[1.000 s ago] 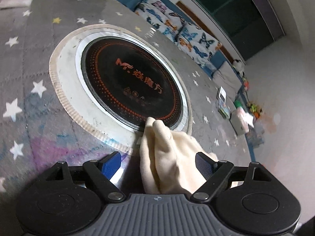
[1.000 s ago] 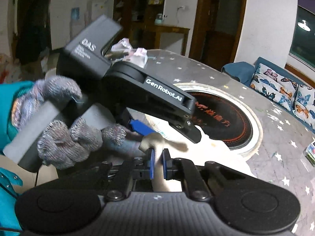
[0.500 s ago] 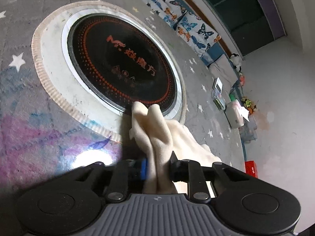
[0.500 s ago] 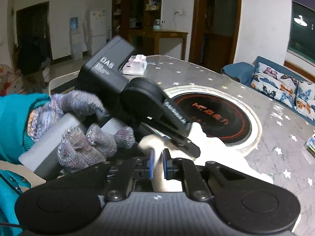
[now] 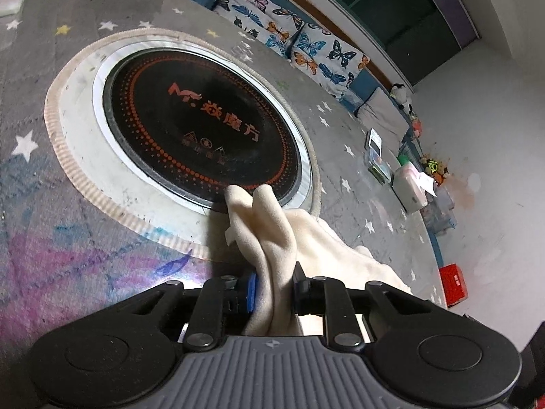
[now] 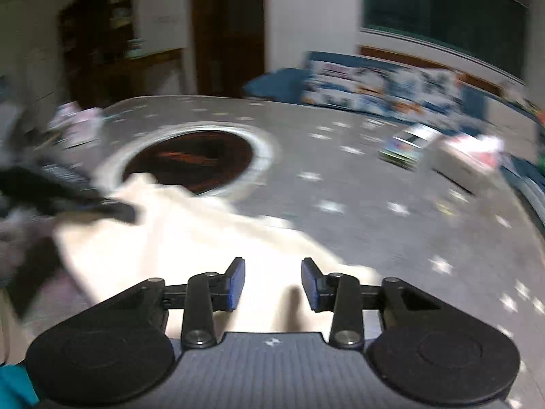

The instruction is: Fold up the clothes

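Observation:
A cream fleece garment [image 5: 269, 235] lies on the grey star-patterned table. My left gripper [image 5: 272, 289] is shut on a bunched fold of it, and the fold's tip stands up over the edge of the black round cooktop [image 5: 204, 126]. In the right wrist view, which is blurred by motion, the same garment [image 6: 190, 238] spreads across the table in front of my right gripper [image 6: 272, 284], which is open and empty just above the cloth. The left gripper shows there as a dark blur [image 6: 68, 194] at the left, holding the cloth's far corner.
A tissue box [image 5: 410, 187] and a small flat box [image 5: 374, 143] sit near the table's far right edge. A pink packet [image 6: 78, 124] lies at the far left. A butterfly-print sofa [image 5: 293, 41] stands beyond the table.
My left gripper closed on the cloth fold and keeps hold of it. My right gripper let go of the cloth, opened, and swung right, away from the left gripper.

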